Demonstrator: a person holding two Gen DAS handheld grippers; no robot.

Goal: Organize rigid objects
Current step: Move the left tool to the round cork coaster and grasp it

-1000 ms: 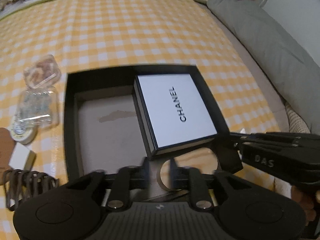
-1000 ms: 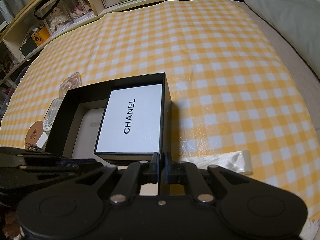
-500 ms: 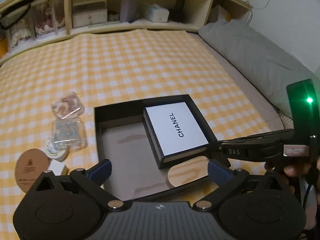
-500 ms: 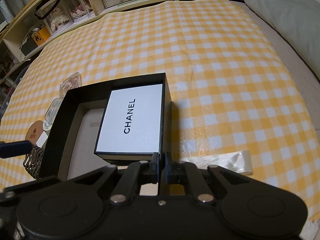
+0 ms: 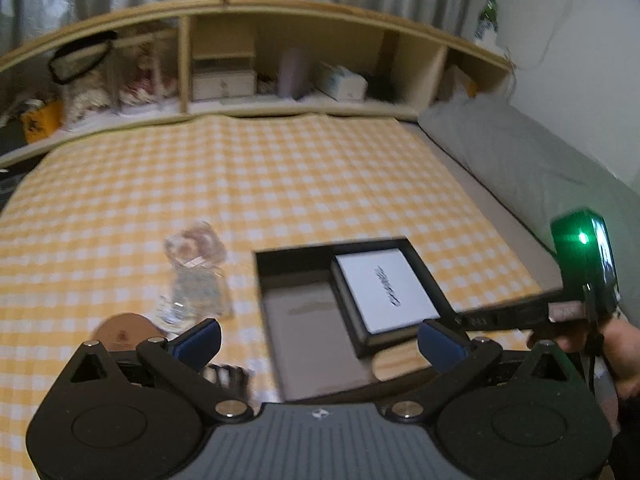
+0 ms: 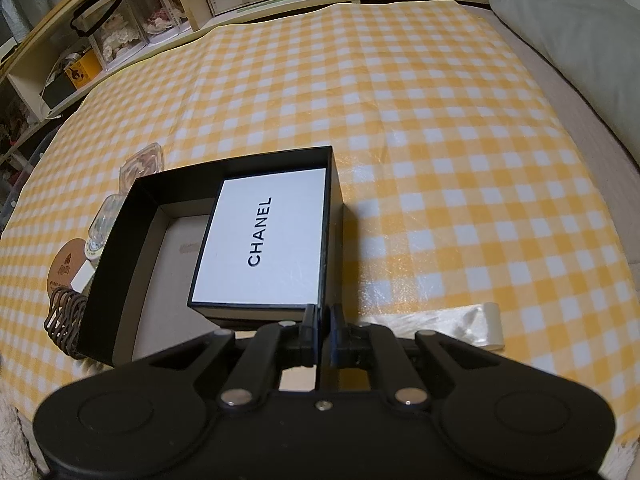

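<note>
A black open box (image 6: 116, 248) sits on the yellow checked cloth. Inside it, against the right wall, lies a white CHANEL box (image 6: 264, 240), and a round wooden disc (image 5: 400, 360) rests at the near end. My right gripper (image 6: 324, 332) is shut on the box's right wall near the front corner; the left wrist view shows it too, as the right gripper (image 5: 464, 316) with a hand behind it. My left gripper (image 5: 320, 340) hangs wide open above the box's near-left side, holding nothing.
Left of the box lie two clear plastic cases (image 5: 196, 248) (image 5: 200, 292), a tape roll (image 5: 172, 316), a brown round coaster (image 6: 66, 268), a small white block (image 6: 82, 280) and a dark hair claw (image 6: 66, 320). A clear plastic strip (image 6: 452, 320) lies right of it. A grey pillow (image 5: 520, 168) and shelves (image 5: 280, 80) border the cloth.
My left gripper opened wide, let go of the wooden disc inside the box, then rose and drew back, tilting up towards the shelves. The right gripper stayed still on the wall.
</note>
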